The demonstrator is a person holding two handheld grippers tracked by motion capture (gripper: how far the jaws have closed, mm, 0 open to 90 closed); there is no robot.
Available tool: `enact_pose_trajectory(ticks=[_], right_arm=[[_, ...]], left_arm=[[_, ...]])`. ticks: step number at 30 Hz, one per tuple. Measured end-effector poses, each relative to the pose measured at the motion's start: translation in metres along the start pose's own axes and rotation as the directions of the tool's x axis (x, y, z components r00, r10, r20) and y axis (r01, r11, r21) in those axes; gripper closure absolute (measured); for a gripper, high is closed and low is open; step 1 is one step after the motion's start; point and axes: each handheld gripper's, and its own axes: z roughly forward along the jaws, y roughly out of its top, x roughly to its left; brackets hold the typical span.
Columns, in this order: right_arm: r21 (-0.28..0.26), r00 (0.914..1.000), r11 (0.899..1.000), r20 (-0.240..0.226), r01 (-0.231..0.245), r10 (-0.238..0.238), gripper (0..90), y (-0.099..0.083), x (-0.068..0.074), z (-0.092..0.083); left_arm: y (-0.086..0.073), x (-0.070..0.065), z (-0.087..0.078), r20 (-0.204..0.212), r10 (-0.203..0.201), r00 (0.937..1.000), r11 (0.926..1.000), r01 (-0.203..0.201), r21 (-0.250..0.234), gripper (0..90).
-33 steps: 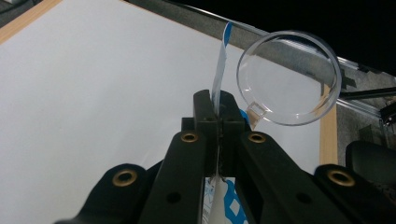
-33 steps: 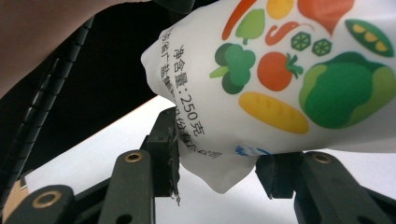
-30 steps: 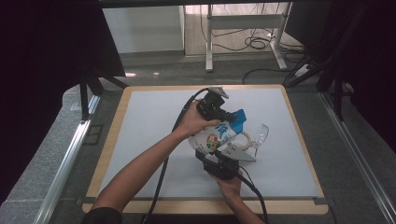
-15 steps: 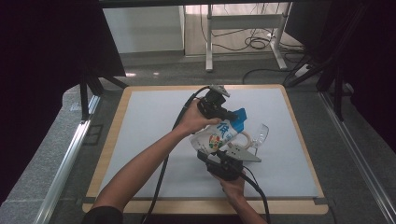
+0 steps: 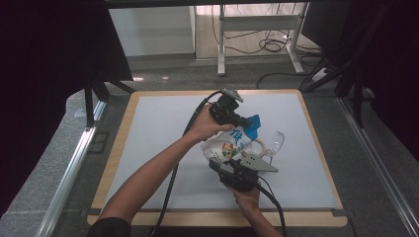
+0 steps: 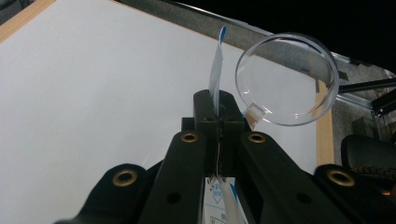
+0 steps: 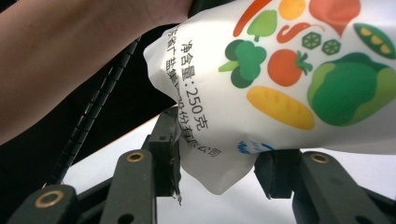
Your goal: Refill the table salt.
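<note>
— Two grippers on one pouch, is that right?

— Yes. The left gripper (image 6: 218,126) has its jaws pressed together on the thin top edge of the white pouch (image 5: 231,143), which stands up between them like a sheet. The right gripper (image 7: 217,158) has its jaws part spread around the pouch's lower corner; the left pad touches it, and whether the right one does I cannot tell.

— What lies close by?

— A clear plastic cup (image 6: 286,77), round-rimmed and on its side, just beside the left gripper's tips. In the high view the cup (image 5: 274,143) sits just past the pouch, toward the table's right side.

— And the pouch itself?

— Held off the table near its middle, glossy and soft, printed with bright vegetables and a blue top.

— The surface?

— A smooth pale grey mat (image 5: 158,128) on a wooden-edged board (image 5: 124,118), with grey carpet, cables and a desk frame (image 5: 257,29) behind.
</note>
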Motion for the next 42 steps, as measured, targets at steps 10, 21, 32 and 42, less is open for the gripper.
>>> enact_pose_trajectory(ticks=[10, 21, 32, 42], right_arm=[[-0.014, 0.9990, 1.000, 0.035, -0.027, 0.028, 56.6, 0.000, -0.003, 0.003], [-0.012, 0.9985, 0.999, 0.041, -0.035, 0.036, 56.7, 0.000, -0.005, 0.002], [0.004, 0.9989, 1.000, 0.044, -0.019, 0.019, 56.7, -0.002, -0.005, 0.004], [0.012, 0.9991, 1.000, 0.033, -0.025, 0.025, 56.9, -0.003, -0.004, 0.005]], left_arm=[[0.006, 0.001, 0.011, -0.005, 0.010, 0.9999, 0.9997, -0.010, 0.022, 90.0], [0.008, 0.001, 0.015, -0.010, 0.014, 0.9999, 0.9993, -0.013, 0.035, 90.0], [0.004, 0.003, 0.013, -0.014, 0.010, 0.9998, 0.9992, -0.010, 0.039, 90.0], [0.001, 0.005, 0.011, -0.013, 0.007, 0.9999, 0.9993, -0.007, 0.037, 90.0]])
